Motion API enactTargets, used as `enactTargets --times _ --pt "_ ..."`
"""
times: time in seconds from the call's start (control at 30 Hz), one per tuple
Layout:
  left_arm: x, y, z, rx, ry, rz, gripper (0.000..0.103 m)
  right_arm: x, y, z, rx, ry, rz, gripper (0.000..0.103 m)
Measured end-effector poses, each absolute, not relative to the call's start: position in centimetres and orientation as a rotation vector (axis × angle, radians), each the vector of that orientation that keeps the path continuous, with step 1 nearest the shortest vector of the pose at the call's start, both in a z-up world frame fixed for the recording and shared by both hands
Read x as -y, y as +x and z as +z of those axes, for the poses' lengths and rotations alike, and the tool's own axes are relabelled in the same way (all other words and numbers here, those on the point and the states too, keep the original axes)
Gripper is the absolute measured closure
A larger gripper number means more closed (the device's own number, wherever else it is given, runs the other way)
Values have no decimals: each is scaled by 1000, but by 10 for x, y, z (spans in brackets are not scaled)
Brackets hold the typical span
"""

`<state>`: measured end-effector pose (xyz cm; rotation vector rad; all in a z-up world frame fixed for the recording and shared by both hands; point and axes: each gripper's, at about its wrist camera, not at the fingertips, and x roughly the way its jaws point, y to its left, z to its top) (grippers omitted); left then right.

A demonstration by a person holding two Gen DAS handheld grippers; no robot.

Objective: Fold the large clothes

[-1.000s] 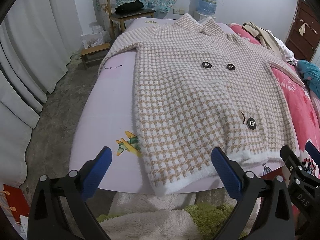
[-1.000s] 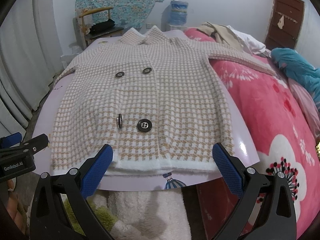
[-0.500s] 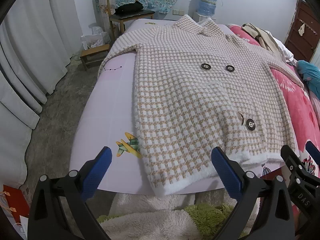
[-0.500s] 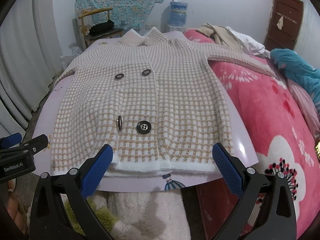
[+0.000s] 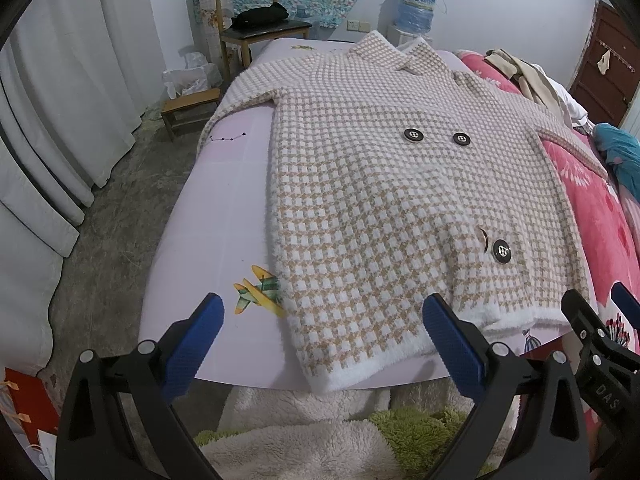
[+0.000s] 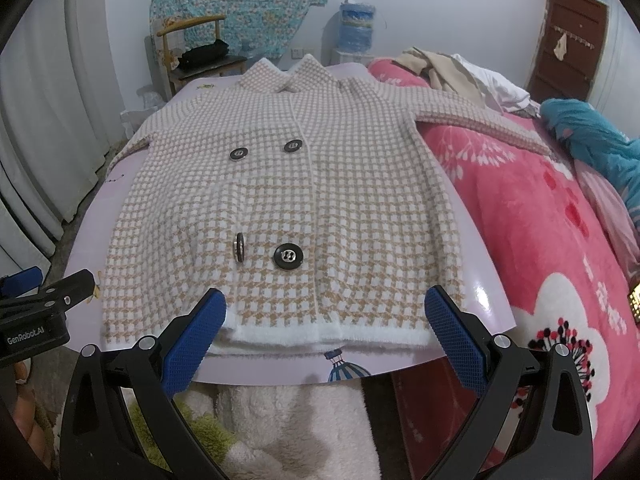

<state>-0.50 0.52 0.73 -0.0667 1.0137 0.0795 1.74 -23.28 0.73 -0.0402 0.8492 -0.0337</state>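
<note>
Both claws, left claw and right claw, are hovering spread and empty at the near white hem of the fuzzy beige-and-white checked buttoned coat, risking pinching only the top layer of the thick pile, or the lilac bed sheet too.

Checked coat flat, fingers apart.

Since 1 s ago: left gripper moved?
Yes, slightly: the left gripper eased toward the bed; the coat hem sits lower in its view, nearer the fingers.
</note>
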Motion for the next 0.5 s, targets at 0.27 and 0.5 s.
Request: enactTargets --times 0.27,0.5 --pt "-6 -4 6 -1016 -68 79 5 231 17 5 -858 -53 -44 8" --pt "-6 -4 5 -1022 -67 81 5 232 17 2 -862 -61 -47 8"
